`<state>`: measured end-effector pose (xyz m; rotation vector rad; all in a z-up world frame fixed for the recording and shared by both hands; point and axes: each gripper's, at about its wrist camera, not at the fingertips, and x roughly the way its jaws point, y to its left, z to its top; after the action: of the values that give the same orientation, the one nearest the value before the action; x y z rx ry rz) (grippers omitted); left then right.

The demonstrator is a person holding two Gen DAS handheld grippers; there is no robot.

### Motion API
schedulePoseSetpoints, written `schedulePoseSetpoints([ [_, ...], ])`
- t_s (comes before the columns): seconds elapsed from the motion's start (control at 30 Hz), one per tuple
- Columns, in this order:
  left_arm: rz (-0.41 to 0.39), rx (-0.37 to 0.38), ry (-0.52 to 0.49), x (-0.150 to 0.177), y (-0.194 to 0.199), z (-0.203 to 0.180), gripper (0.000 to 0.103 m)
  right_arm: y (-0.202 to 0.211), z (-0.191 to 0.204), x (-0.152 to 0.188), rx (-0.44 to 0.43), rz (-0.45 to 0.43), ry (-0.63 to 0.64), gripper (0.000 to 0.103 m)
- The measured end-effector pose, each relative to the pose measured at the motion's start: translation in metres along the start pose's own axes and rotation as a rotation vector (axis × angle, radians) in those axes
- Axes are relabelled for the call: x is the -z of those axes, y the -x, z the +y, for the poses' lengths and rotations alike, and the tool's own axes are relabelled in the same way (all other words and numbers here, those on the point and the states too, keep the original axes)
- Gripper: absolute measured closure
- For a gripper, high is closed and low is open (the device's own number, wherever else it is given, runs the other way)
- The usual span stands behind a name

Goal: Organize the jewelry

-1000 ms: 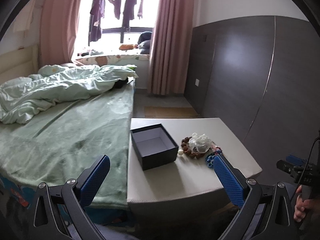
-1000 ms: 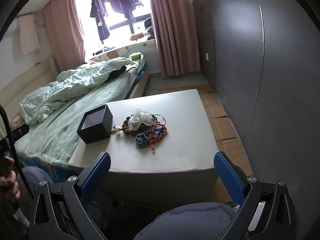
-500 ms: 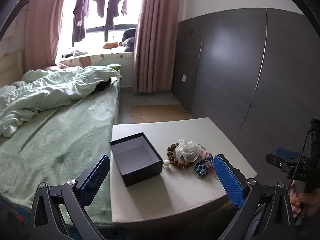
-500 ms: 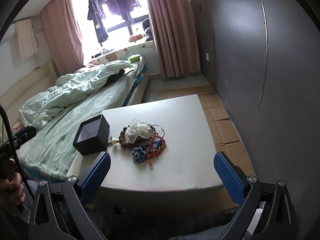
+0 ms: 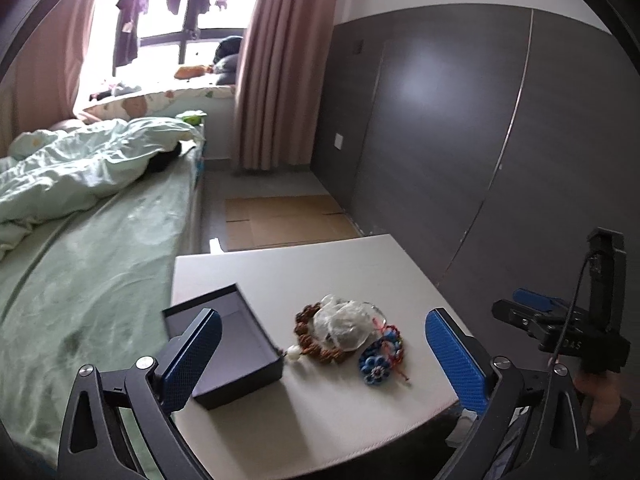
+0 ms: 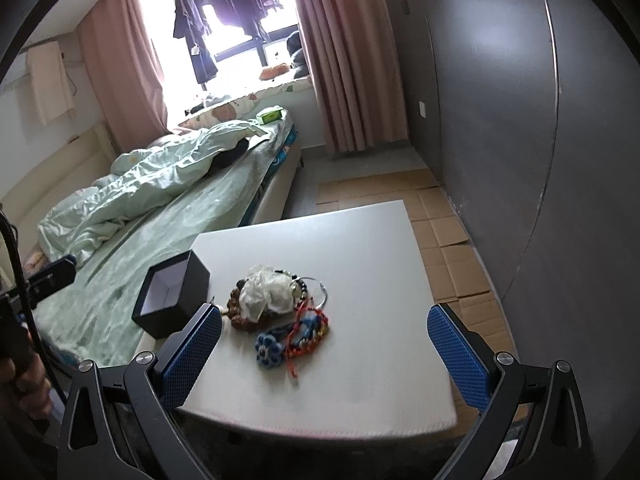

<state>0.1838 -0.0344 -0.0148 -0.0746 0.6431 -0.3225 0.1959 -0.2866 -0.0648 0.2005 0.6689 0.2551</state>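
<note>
From my left hand-held gripper (image 5: 320, 356), its bumpy blue fingers spread wide and empty, the square dark box (image 5: 224, 350) sits open just ahead on the smooth white table (image 5: 320, 272). Right of the box lies a heap of jewelry (image 5: 348, 338): brown beads, crinkly clear bag, blue flower.

My right hand-held gripper (image 6: 324, 354) is wide open too. The heap sits straight ahead, the box to its left, the green bed (image 6: 168, 216) beyond.

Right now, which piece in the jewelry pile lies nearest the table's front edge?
The blue crocheted flower charm, with its red cord trailing forward. The brown wooden bead bracelet and clear plastic bag sit farther back.
</note>
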Motion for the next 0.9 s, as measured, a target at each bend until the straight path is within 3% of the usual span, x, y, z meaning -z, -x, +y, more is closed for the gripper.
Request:
schedulePoseSetpoints([
  [0.1,0.04,0.023,-0.024,-0.009,-0.02,-0.003,0.012,-0.016,-0.011,-0.006,-0.024,0.028,-0.035,0.006],
  [0.17,0.079,0.047,-0.024,-0.013,-0.036,-0.004,0.017,-0.027,-0.016,-0.008,-0.051,0.065,-0.049,0.025],
  [0.43,0.245,0.117,0.006,-0.015,-0.105,-0.008,0.035,-0.078,-0.025,-0.004,-0.132,0.226,-0.115,0.047],
  [0.6,0.359,0.137,0.015,-0.008,-0.152,-0.017,0.036,-0.092,-0.032,0.003,-0.128,0.26,-0.164,0.049],
  [0.8,0.437,0.125,0.011,0.006,-0.19,-0.026,0.036,-0.101,-0.048,0.012,-0.127,0.299,-0.235,0.049],
  [0.87,0.464,0.109,0.014,0.012,-0.203,-0.026,0.045,-0.104,-0.05,0.014,-0.138,0.31,-0.257,0.049],
  [0.9,0.479,0.097,0.018,0.015,-0.209,-0.025,0.062,-0.105,-0.05,0.015,-0.144,0.313,-0.263,0.049],
])
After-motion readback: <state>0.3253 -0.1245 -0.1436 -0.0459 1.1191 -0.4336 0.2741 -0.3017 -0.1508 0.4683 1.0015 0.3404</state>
